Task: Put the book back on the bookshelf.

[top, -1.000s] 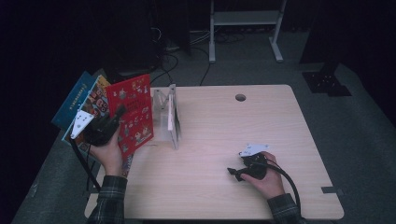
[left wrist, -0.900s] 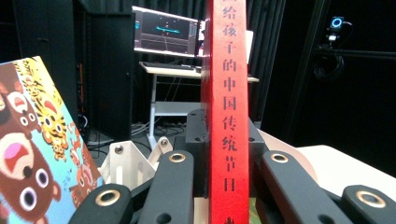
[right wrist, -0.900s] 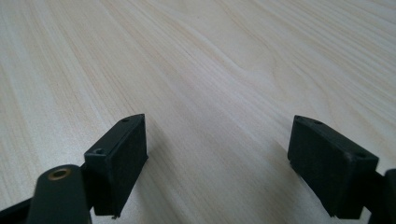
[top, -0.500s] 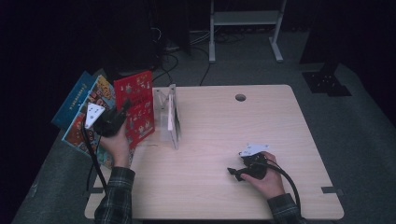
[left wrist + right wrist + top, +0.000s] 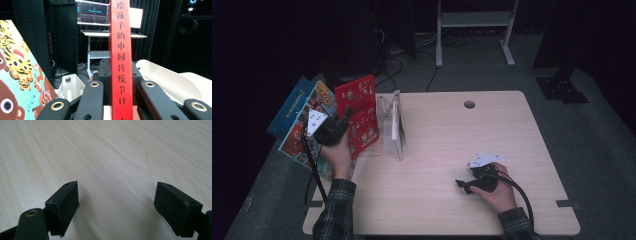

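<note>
Table (image 5: 437,200) of pale wood, seen from above, with a person's two forearms coming in from the near edge. Nearest, at the right, the right gripper (image 5: 462,185) rests low on the bare wood in the person's hand; its jaws stand wide apart with nothing between them, and the right gripper view shows only wood grain in the gap. Farther off, at the table's left edge, the left gripper (image 5: 346,116) is held up in the other hand, its jaws closed on the spine of a red book (image 5: 361,115). In the left gripper view the red spine (image 5: 120,57) stands upright between the jaws. Just left of it lean a tiger book (image 5: 312,112) and a blue book (image 5: 289,105). Just right, a white stand (image 5: 394,125) sits on the table.
</note>
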Available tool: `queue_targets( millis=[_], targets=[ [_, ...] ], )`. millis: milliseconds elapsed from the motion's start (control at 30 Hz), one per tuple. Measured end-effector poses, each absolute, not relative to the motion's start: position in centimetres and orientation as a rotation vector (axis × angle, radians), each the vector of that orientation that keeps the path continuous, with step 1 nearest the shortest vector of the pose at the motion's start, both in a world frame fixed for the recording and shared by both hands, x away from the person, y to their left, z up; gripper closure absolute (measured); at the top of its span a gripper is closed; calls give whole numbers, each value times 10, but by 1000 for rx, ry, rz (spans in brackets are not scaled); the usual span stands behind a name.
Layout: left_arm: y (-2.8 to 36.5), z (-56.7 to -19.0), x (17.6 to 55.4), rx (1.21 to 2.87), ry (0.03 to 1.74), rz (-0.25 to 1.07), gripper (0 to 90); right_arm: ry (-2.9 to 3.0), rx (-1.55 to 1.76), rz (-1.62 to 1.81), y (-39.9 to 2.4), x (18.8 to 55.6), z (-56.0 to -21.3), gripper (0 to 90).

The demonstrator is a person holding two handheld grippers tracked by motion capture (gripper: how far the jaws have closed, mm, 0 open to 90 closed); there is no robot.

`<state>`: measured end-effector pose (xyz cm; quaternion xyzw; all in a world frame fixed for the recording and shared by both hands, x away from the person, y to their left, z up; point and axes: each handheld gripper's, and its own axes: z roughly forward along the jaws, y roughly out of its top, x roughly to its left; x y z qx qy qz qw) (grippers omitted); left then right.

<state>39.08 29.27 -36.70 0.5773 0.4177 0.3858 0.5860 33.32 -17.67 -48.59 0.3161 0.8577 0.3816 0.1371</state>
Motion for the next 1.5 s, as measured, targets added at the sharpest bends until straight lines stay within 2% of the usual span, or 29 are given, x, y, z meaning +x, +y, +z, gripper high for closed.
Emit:
queue_targets(
  millis=[533, 1200, 1267, 1500],
  targets=[
    [289, -382, 393, 1395, 1059, 848, 792, 2482, 914, 1104, -177, 333, -486, 187],
    [293, -389, 375, 1405, 1158, 801, 780, 2482, 913, 1104, -177, 333, -486, 186],
    [293, -389, 373, 1398, 1157, 817, 754, 2482, 913, 1104, -177, 333, -486, 187],
    [290, -386, 364, 1391, 1191, 856, 553, 2482, 913, 1104, -177, 333, -486, 186]
  ],
)
